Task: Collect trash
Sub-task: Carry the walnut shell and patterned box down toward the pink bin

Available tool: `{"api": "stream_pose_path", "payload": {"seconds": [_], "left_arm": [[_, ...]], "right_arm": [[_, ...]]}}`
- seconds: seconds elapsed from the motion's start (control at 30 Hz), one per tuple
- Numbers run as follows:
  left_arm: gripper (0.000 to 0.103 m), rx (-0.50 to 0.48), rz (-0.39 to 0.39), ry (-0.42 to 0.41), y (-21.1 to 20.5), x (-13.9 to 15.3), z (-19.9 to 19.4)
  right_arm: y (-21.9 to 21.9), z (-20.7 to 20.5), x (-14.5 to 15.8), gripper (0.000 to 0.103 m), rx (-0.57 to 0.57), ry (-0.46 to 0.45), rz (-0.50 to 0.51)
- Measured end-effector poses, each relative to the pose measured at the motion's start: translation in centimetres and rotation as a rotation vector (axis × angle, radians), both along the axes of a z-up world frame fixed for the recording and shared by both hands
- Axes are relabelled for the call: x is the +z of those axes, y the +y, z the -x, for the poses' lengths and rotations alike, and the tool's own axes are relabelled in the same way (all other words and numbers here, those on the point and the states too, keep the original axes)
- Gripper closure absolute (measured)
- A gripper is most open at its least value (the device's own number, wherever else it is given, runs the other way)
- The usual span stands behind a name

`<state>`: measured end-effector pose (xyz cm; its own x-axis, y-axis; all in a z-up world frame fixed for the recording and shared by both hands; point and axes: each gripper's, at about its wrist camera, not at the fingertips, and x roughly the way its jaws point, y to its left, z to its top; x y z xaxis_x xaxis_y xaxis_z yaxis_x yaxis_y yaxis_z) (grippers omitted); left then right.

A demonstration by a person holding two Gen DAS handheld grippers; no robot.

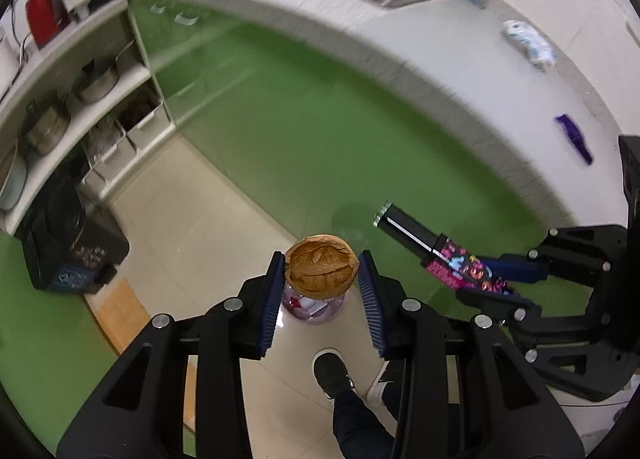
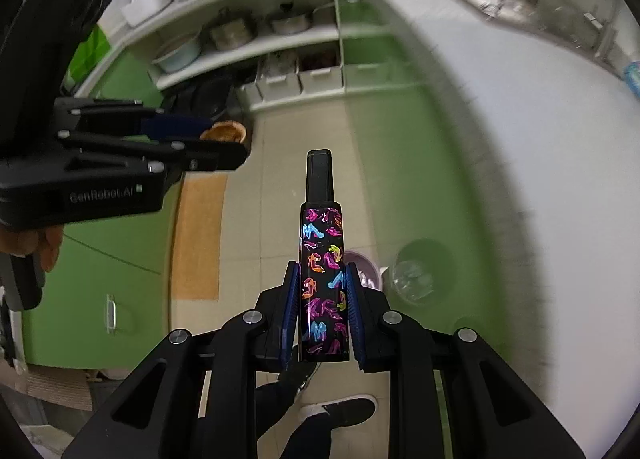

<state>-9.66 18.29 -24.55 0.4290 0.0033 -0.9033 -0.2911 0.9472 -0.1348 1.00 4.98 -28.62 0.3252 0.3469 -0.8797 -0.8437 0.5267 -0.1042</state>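
Purple bin sits right below; my left gripper clamps a walnut shell, right gripper clamps a patterned tube. Wrappers on the far counter remain.

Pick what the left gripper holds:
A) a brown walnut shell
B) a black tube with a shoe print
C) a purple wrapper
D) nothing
A: in the left wrist view the left gripper has its jaws closed on the walnut shell; the shoe-print tube sits in the right gripper.
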Motion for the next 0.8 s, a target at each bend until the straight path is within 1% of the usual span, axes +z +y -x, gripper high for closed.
{"api": "stream_pose_path", "payload": {"seconds": [0.07, 0.13, 0.2, 0.4, 0.63, 0.7, 0.8], "left_arm": [[0.066, 0.013, 0.007, 0.009, 0.7, -1.9, 0.3], [0.066, 0.028, 0.017, 0.02, 1.6, -3.9, 0.5], [0.066, 0.038, 0.024, 0.028, 2.2, -5.8, 0.8], [0.066, 0.064, 0.045, 0.051, 3.8, -11.9, 1.2], [0.066, 0.079, 0.063, 0.061, 4.4, -18.3, 1.1], [0.066, 0.084, 0.07, 0.065, 4.5, -20.5, 0.9], [0.066, 0.087, 0.079, 0.073, 4.5, -23.2, 0.6]], "right_arm": [[0.7, -0.2, -2.0, 0.081, 0.004, 0.012, 0.016], [1.6, -0.6, -4.8, 0.081, 0.004, 0.033, 0.037], [2.2, -1.1, -7.0, 0.081, 0.005, 0.046, 0.053], [3.8, -3.9, -15.1, 0.081, -0.004, 0.088, 0.109], [5.2, -7.1, -23.4, 0.081, -0.017, 0.127, 0.158], [5.6, -7.9, -26.3, 0.081, -0.018, 0.133, 0.178], [5.6, -8.7, -29.3, 0.081, -0.019, 0.137, 0.199]]}}
